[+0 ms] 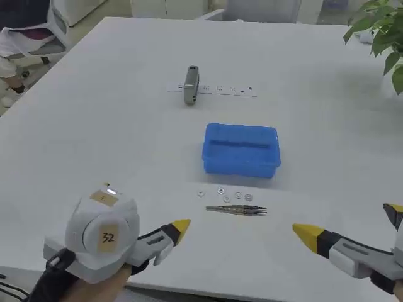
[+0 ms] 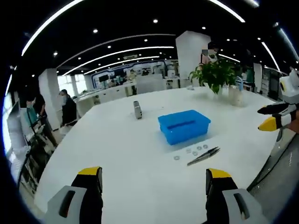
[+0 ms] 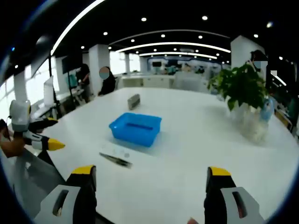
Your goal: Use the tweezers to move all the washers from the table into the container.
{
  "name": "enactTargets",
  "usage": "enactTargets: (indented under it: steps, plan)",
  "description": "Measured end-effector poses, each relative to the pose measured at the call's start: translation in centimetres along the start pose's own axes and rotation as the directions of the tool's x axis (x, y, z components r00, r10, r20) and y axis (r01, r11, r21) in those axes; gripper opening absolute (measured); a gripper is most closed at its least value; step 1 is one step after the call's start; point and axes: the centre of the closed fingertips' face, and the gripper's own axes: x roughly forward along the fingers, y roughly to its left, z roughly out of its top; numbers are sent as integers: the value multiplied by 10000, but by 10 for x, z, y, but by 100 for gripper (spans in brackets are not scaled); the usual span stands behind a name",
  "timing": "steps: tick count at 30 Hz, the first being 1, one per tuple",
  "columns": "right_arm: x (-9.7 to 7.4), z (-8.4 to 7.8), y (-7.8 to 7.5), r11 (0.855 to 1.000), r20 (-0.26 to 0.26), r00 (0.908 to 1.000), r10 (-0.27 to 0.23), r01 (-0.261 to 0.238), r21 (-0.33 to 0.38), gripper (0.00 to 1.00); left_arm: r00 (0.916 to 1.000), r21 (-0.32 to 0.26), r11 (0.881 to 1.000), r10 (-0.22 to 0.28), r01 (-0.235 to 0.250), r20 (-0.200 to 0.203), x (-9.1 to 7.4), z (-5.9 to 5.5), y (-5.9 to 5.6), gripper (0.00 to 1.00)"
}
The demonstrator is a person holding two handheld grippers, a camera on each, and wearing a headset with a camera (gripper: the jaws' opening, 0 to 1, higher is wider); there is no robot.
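A blue container [image 1: 242, 149] [image 2: 183, 126] [image 3: 135, 128] sits mid-table. Just in front of it lie several small washers [image 1: 228, 195] [image 2: 192, 152] [image 3: 121, 153] in a loose row, with metal tweezers [image 1: 237, 210] [image 2: 203, 156] [image 3: 115, 160] lying flat beside them. My left gripper [image 1: 179, 228] [image 2: 154, 179] hovers open at the near left edge, away from the tweezers. My right gripper [image 1: 346, 229] [image 3: 148, 179] is open at the near right, yellow tips spread, nothing between them. Each gripper shows in the other's view.
A grey metal block [image 1: 191, 85] [image 2: 137, 110] [image 3: 133, 101] stands farther back on the white table [image 1: 113, 145]. A potted plant [image 1: 381, 31] [image 2: 215, 74] [image 3: 245, 93] sits at the far right corner. People stand in the background beyond the table.
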Motion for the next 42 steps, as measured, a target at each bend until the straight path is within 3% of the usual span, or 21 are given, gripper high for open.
enactTargets:
  steps: [28,42]
  plan:
    - [4,-6,-3,10000,-199,9998,-25,24,-77,94,9995,-70,9995,-305,305,-8,1,0,-5,92]
    - [3,-7,1,9999,-304,9995,106,-110,-129,93,9993,-6,9996,-297,296,-228,3,-4,-5,91]
